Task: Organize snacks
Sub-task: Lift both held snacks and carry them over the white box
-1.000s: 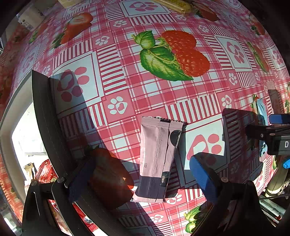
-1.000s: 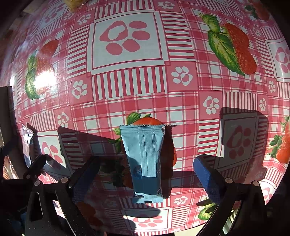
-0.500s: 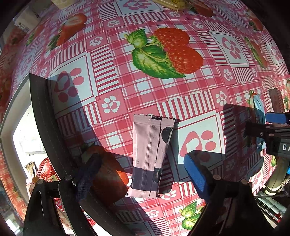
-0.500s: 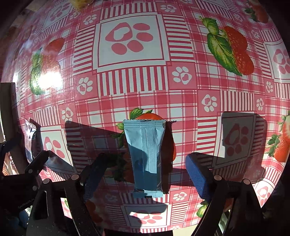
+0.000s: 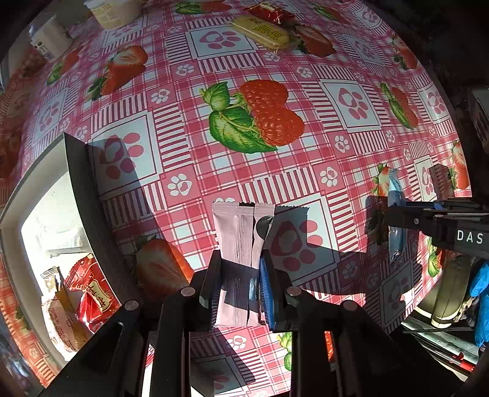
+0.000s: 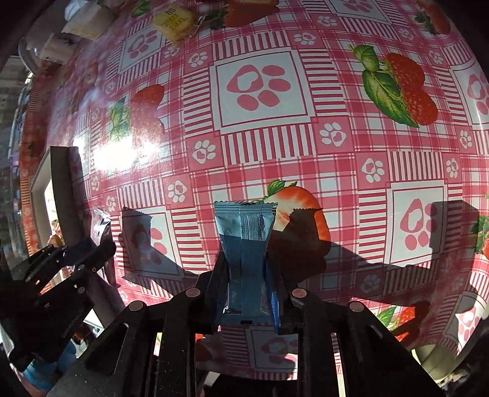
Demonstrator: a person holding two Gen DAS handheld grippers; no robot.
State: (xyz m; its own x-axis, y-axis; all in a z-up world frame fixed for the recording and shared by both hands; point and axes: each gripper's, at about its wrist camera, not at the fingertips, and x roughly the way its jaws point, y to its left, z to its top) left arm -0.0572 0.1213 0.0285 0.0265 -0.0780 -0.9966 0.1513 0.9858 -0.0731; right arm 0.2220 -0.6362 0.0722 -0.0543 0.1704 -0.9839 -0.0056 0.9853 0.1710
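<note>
Two claws are at work, each pointing straight down over the table (image 5: 305, 183) with its strawberry and paw-print cloth. The left claw (image 5: 240, 287) is clamped on one pale pink snack bar (image 5: 240, 232), its pads pressing the wrapper's lower half so the foil pinches in. The right claw (image 6: 246, 290) has its jaws closing on one blue snack bar (image 6: 244, 241), the pads already squeezing the wrapper to a waist. Each bar throws a shadow offset to its right on the cloth, so both appear lifted clear of the table.

In the left wrist view the right claw (image 5: 397, 213) shows at the right edge with the blue bar (image 5: 395, 195) seen edge-on.

One open box (image 5: 79, 189) with a dark wall sits on the left; inside lie at least three packets, one of them a red snack packet (image 5: 91, 290). At the far edge lie one yellow packet (image 5: 262, 32) and one red packet (image 5: 272, 12) touching it, and two pale containers (image 5: 113, 12) stand far left.

The cloth between the held bars and the far packets is open. The box wall stands near the left claw; the near table edge runs just below both claws.
</note>
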